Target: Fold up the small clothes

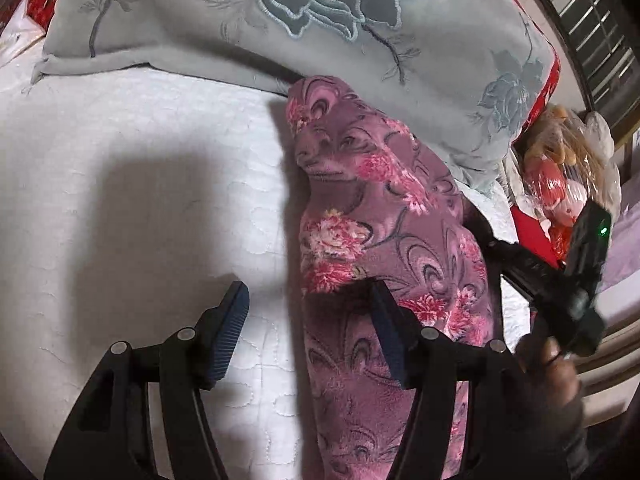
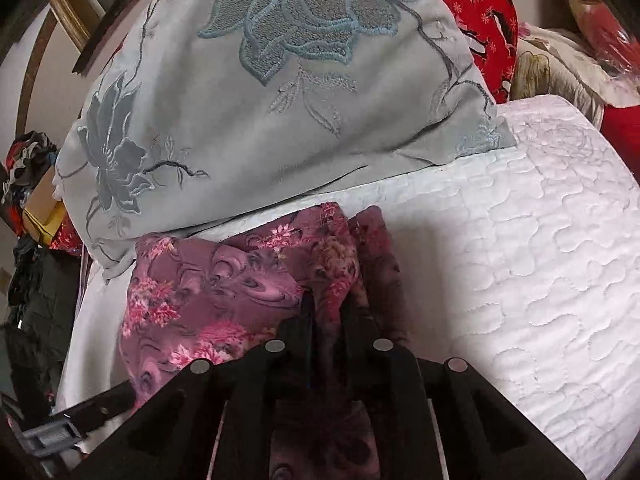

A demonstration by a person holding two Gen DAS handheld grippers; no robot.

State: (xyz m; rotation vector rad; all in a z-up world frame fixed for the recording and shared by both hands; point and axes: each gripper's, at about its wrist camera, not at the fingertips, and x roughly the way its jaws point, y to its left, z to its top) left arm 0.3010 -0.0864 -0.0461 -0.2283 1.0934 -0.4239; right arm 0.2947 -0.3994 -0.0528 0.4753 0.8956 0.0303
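A purple fleece garment with pink flowers (image 1: 384, 240) lies as a long folded strip on the white quilted bed (image 1: 140, 200). My left gripper (image 1: 312, 300) is open just above the strip's left edge, one finger over the quilt, the other over the cloth. My right gripper shows in the left wrist view (image 1: 560, 280) at the strip's right side. In the right wrist view my right gripper (image 2: 326, 304) is shut on a raised fold of the garment (image 2: 208, 280), which bunches up between its fingers.
A large grey-blue pillow with embroidered flowers (image 1: 280, 20) lies against the garment's far end, seen also in the right wrist view (image 2: 280, 80). Red patterned bedding (image 2: 480, 12) and plastic-wrapped items (image 1: 560, 168) lie behind it. The bed's edge and clutter (image 2: 32, 200) are on the left.
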